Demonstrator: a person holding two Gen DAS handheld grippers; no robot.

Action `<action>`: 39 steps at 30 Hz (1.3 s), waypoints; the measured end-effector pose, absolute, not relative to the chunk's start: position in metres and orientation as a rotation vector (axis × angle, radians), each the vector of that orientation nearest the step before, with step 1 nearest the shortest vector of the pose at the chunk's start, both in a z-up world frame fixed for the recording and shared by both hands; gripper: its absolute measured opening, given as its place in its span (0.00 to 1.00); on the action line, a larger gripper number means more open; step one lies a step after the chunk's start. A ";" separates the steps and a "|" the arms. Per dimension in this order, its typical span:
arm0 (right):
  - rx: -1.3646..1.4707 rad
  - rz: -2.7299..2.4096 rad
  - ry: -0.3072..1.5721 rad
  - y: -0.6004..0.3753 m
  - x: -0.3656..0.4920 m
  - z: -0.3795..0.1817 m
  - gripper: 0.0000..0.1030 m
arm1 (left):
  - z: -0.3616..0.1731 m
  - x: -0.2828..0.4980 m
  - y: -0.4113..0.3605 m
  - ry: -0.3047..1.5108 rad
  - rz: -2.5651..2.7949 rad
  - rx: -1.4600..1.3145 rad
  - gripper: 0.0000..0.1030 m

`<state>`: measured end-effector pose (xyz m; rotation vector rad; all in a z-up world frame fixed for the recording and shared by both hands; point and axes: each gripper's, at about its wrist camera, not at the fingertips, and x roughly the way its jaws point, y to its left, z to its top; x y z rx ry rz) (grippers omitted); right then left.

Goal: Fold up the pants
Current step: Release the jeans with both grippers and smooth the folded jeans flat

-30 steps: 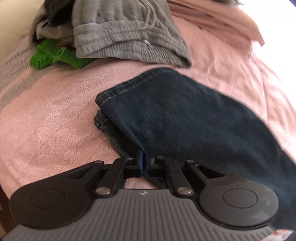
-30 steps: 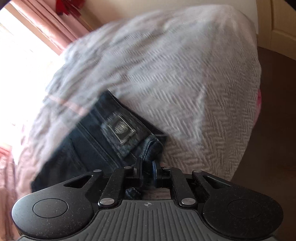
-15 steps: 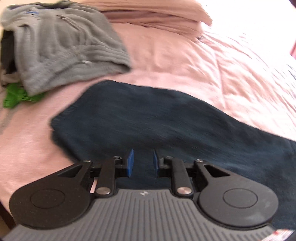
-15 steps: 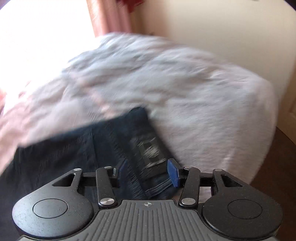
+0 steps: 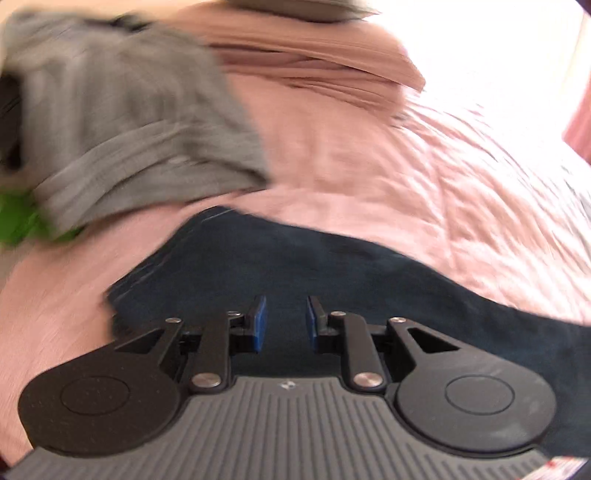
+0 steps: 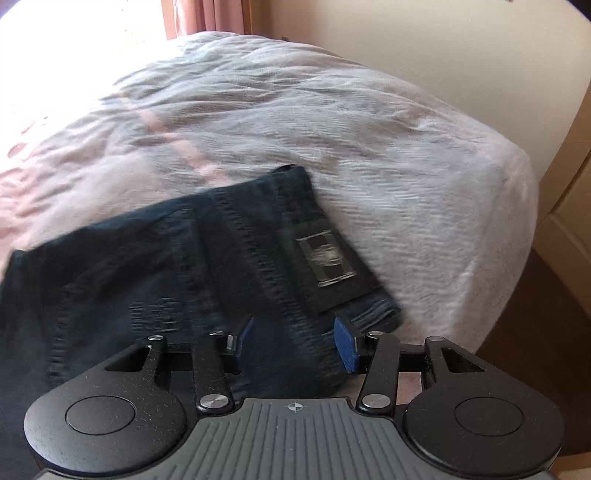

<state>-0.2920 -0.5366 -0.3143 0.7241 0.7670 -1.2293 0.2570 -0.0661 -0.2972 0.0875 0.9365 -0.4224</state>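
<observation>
Pink bedding (image 5: 369, 177) covered the bed in your left wrist view, and the whole picture was blurred. At far left a scrap of green cloth (image 5: 18, 218) lay partly under a heap of grey clothes (image 5: 122, 122). To the right of that heap, a pink pillow (image 5: 314, 59) sat at the top of the view. The jeans (image 5: 295, 266) lay flat on the bedding below the grey clothes, near them but apart, and ran off toward the lower right. Your left gripper (image 5: 283, 324) sat over the near edge of the jeans with its blue pads (image 5: 258, 325) spread a moderate way apart; dark denim showed in the gap, and nothing was pinched between them.

Your right wrist view showed bright window light at upper left and a strip of pink curtain (image 6: 199, 16) beside it. The bedding looked pale grey-pink (image 6: 295, 122) there and dropped off at the bed corner on the right, with a cream wall (image 6: 443, 48) behind and brown floor (image 6: 535, 332) below. The jeans (image 6: 147, 266) lay across the lower left, waistband end toward the right, with a rectangular label patch (image 6: 327, 258) on the waistband. Your right gripper (image 6: 293, 345) was spread wide, wider than the left. Its blue pads (image 6: 345, 345) straddled the near waistband corner, holding nothing. I could not tell whether either pad touched the cloth.
</observation>
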 end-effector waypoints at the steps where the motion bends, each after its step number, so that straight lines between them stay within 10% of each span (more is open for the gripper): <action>1: 0.751 -1.205 0.752 -0.527 -0.285 -0.314 0.43 | -0.297 0.259 -0.048 0.961 -0.405 0.050 0.19; 13: 0.739 -1.020 0.798 -0.444 -0.178 -0.321 0.43 | -0.334 0.306 0.052 1.119 -0.261 -0.429 0.19; 15: 0.742 -1.010 0.791 -0.439 -0.172 -0.320 0.43 | -0.337 0.307 0.053 1.116 -0.263 -0.462 0.00; 19: 0.700 -1.016 0.802 -0.433 -0.167 -0.317 0.43 | -0.323 0.298 0.061 1.046 -0.280 -0.476 0.00; 39: 0.386 -0.775 0.971 -0.348 -0.097 -0.355 0.46 | -0.333 0.235 -0.073 0.854 -0.564 0.480 0.18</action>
